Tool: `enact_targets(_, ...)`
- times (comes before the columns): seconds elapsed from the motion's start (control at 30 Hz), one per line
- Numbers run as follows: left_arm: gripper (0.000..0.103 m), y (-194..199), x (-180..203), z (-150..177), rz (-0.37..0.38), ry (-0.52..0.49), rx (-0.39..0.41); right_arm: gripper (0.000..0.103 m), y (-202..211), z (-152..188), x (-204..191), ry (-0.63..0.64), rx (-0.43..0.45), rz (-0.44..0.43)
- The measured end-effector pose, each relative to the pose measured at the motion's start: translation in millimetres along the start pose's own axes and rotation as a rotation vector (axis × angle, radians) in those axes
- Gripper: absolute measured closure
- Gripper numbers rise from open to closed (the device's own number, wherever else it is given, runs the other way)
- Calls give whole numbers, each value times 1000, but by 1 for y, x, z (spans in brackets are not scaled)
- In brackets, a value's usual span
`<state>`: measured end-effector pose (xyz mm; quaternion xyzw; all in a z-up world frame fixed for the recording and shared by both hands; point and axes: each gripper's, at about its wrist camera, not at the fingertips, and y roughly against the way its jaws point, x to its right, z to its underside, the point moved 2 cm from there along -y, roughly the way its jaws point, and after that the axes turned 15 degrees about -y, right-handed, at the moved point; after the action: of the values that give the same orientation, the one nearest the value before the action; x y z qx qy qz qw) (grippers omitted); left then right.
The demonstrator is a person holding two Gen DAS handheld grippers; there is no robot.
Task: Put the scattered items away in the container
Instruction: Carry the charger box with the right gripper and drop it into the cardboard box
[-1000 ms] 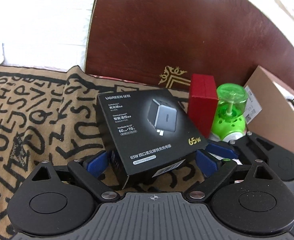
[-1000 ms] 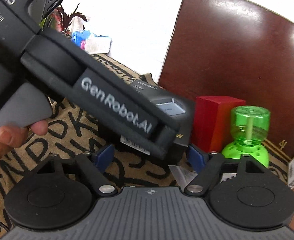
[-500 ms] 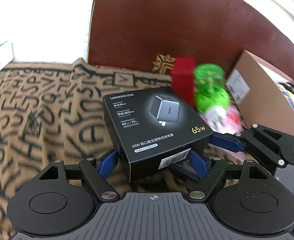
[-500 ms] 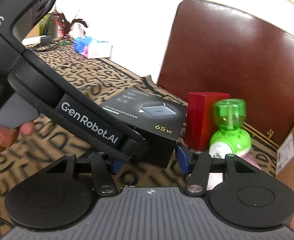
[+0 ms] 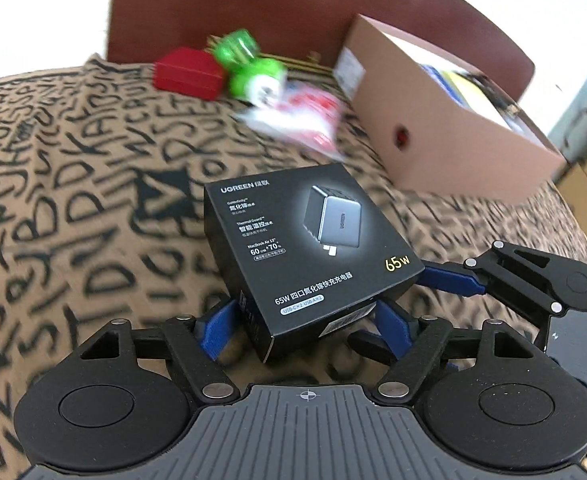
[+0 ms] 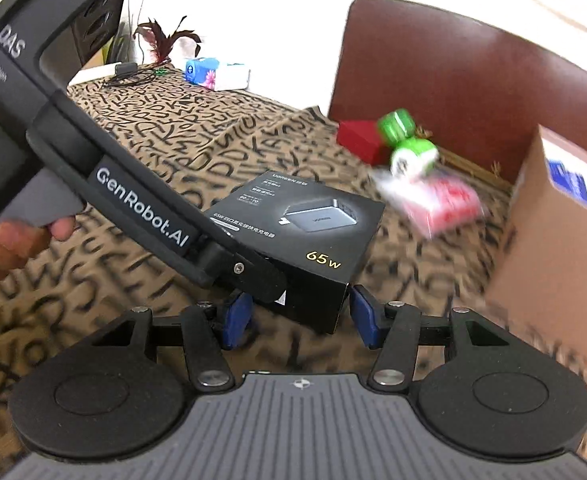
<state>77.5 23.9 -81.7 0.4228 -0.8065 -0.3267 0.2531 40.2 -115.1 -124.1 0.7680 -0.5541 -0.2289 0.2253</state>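
Carrying is the step in hand: your left gripper [image 5: 305, 326] and right gripper [image 6: 299, 316] both clamp the black charger box [image 5: 309, 248] part-open, lifted above the patterned cloth [image 5: 73, 200]. Next, bring it over the cardboard container [image 5: 445, 132] and release together.

The charger box [image 5: 309, 248] is seen as black w/ white lettering, a grey charger pic and a gold "65w" mark, and it is flanked by blue pads [image 5: 217, 330] on black linkages. Beneath the box, the cloth [image 5: 73, 208] is tan w/ a black scrawled-letter pattern; beyond the box a red box [image 5: 185, 74], a bright green toy [image 5: 249, 64] and a blurred red/white packet [image 5: 309, 116] are seen. Right of the charger box the cardboard container [image 5: 445, 136] is plain brown w/ a small red dot, and behind it a dark reddish-brown chair back [image 6: 473, 84] is shown.
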Motion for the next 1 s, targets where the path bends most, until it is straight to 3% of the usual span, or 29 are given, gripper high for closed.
enact_targets(0.1, 18, 6, 10, 10, 4, -24, 0, 40, 13, 11, -1, -12, -11, -36)
enact_targets(0.2, 15, 12, 6, 13, 15, 8, 6, 36, 12, 14, 0, 11, 8, 0)
enact_targets(0.37, 13, 14, -3, -1, 14, 51, 33, 30, 8, 8, 7, 17, 45, -2)
enact_targets(0.47, 10, 9, -5, -9, 55, 51, 45, 29, 6, 4, 6, 49, 65, -15)
enact_targets(1.0, 11, -12, -25, -15, 88, 129, 10, 27, -10, 0, 4, 70, 27, -49)
